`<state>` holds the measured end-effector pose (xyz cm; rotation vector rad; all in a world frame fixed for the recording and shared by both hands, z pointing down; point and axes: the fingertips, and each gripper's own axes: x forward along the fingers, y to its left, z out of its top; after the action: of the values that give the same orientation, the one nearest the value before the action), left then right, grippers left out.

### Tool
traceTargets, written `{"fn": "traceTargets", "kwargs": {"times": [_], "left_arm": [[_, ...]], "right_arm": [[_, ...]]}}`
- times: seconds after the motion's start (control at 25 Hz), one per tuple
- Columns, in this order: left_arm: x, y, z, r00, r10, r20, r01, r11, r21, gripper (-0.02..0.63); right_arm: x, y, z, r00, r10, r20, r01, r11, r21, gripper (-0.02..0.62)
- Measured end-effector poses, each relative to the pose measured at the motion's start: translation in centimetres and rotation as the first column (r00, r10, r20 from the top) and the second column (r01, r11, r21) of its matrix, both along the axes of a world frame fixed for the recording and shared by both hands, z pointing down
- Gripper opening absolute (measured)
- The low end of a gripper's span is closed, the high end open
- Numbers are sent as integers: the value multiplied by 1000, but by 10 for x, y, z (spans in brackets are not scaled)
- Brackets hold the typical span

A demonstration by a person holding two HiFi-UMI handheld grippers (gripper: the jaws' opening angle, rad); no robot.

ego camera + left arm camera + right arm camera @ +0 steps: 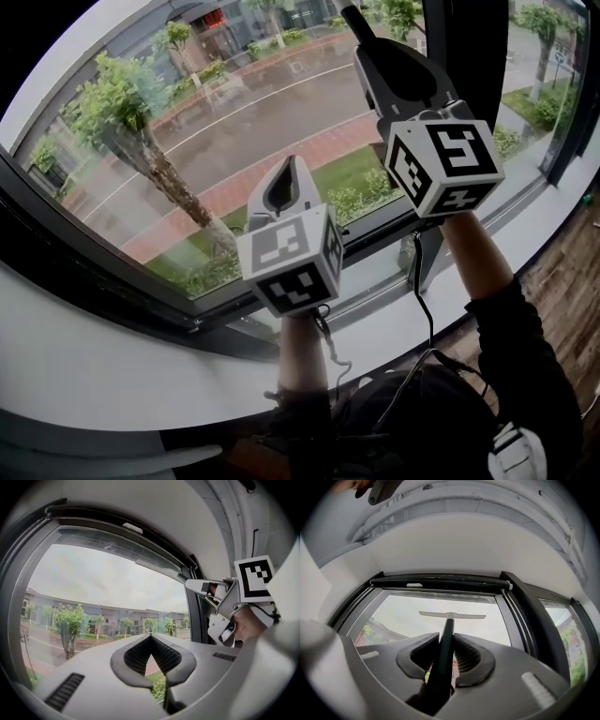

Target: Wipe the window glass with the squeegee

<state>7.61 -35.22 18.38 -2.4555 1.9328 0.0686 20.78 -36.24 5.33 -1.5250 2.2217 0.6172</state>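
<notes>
Right gripper view shows the right gripper (445, 660) with its jaws closed on the dark handle of the squeegee (447, 630). The handle runs straight up the middle of the frame between the ribbed pads. The squeegee's pale blade lies level across the upper part of the window glass (403, 613), just below the dark top bar of the window frame (440, 582). Whether the blade presses on the pane cannot be told. A dark upright post (534, 620) divides this pane from a narrower one at the right of the frame. Head view has the right gripper raised high at upper centre, its marker cube facing the camera, and only a short dark stub of the handle shows past its tip at the top edge. The left gripper (289, 178) sits lower, near the middle of the frame, pointing at the glass, well apart from the squeegee. Left gripper view shows its jaws closed tip to tip with nothing between them, only greenery seen through the gap behind the tips. Through the glass in the head view lie a wet road (272, 112), a leafy tree (122, 112) at the left and a strip of lawn. A white sill (94, 356) curves across the lower left of the frame.
</notes>
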Motion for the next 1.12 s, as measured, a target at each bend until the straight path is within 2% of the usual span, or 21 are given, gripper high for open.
{"fn": "traceTargets", "kwargs": {"times": [0.36,0.72,1.12], "left_arm": [[-12,10,25,1000,-15,-27,15,1000,-9,2],[-10,18,65,999,-12,-39,9,998,-66,2],[-5,20,84,999,-10,-45,4,993,-120,2]], "right_arm": [[2,5,34,1000,2,-13,-2,1000,-30,95],[7,9,78,1000,1,-18,-2,997,-82,95],[12,11,106,1000,1,-28,-5,988,-152,95]]}}
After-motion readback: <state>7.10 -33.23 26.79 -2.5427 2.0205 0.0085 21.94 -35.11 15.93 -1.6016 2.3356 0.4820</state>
